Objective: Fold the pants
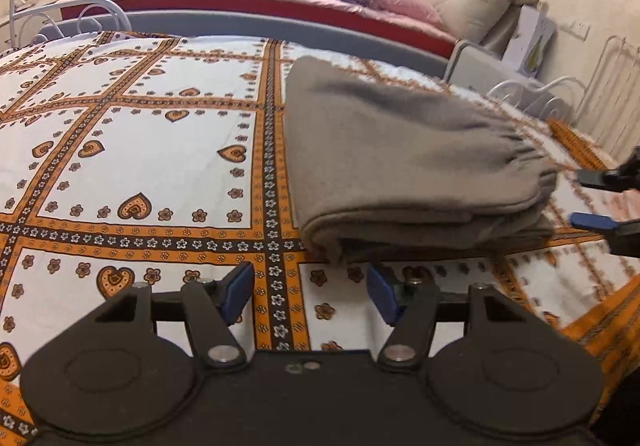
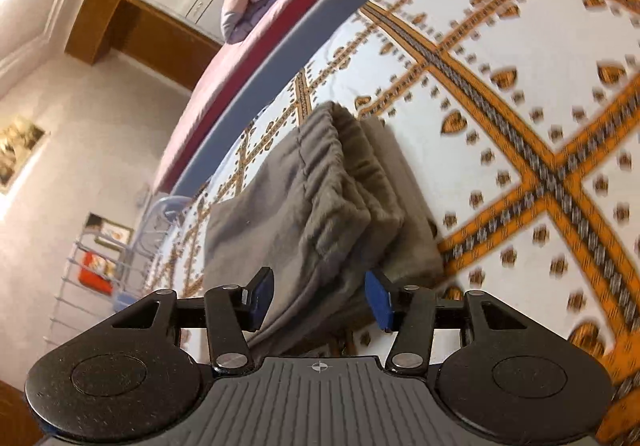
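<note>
Matt soft fleece pants, smooth printed cotton bedsheet, matt blue rubbery fingers

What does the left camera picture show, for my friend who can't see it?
Grey pants lie folded into a neat bundle on a bedsheet patterned with orange bands and hearts. The left gripper is open just in front of the bundle, and the open right gripper sits beside its elastic waistband end.

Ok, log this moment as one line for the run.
pants: folded stack on patterned bedsheet | left tongs: open, clear of pants | right tongs: open, at waistband end | nothing gripped
</note>
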`<state>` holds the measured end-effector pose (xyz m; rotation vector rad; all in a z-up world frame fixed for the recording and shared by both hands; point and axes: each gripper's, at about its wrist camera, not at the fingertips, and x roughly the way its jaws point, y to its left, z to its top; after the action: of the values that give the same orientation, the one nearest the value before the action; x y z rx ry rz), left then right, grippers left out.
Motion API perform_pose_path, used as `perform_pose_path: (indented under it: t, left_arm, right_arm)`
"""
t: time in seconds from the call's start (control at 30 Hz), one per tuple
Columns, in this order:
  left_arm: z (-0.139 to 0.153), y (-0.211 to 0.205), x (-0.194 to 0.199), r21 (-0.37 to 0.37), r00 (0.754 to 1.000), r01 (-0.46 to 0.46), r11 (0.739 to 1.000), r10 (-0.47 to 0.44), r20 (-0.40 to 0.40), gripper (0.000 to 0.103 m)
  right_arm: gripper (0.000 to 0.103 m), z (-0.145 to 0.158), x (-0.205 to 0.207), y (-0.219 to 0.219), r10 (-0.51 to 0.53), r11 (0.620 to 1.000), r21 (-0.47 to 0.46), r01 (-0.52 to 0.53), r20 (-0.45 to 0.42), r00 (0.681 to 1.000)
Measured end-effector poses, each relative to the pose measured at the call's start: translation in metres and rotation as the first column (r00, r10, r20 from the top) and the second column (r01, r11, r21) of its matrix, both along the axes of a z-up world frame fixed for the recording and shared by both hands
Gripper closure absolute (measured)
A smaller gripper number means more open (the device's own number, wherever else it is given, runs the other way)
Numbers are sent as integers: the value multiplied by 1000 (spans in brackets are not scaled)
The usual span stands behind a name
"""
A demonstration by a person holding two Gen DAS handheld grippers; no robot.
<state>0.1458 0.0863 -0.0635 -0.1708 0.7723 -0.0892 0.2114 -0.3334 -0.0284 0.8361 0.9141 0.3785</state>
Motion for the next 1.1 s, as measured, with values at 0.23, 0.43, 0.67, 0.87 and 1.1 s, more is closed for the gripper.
perform_pose_path:
  t: [0.23,0.43,0.67,0.87,1.1]
  left_arm:
    - [-6,-2,22,25,999,-27,999,26,36,49]
    - [-8,13,19,-50,988,-137,989,140,70,56]
    - [-8,16,22,-77,992,-102,992,107,68,84]
    - [0,4,16,-35,980,-123,992,127,156,96]
    - [-8,20,20,-80,988,-137,987,142,57,76]
  right_arm:
    - [52,-12,-3,-6,-61,997,54,62,-18,998]
    - [52,-17,10,-4,-92,994,66,92,-17,996]
    - [52,-40,41,16,-79,995,58,84,-85,993]
    - [74,4,29,23,-49,999,-10,51,154,987]
    - [74,-41,41,15,-40,997,-65,39,-13,999]
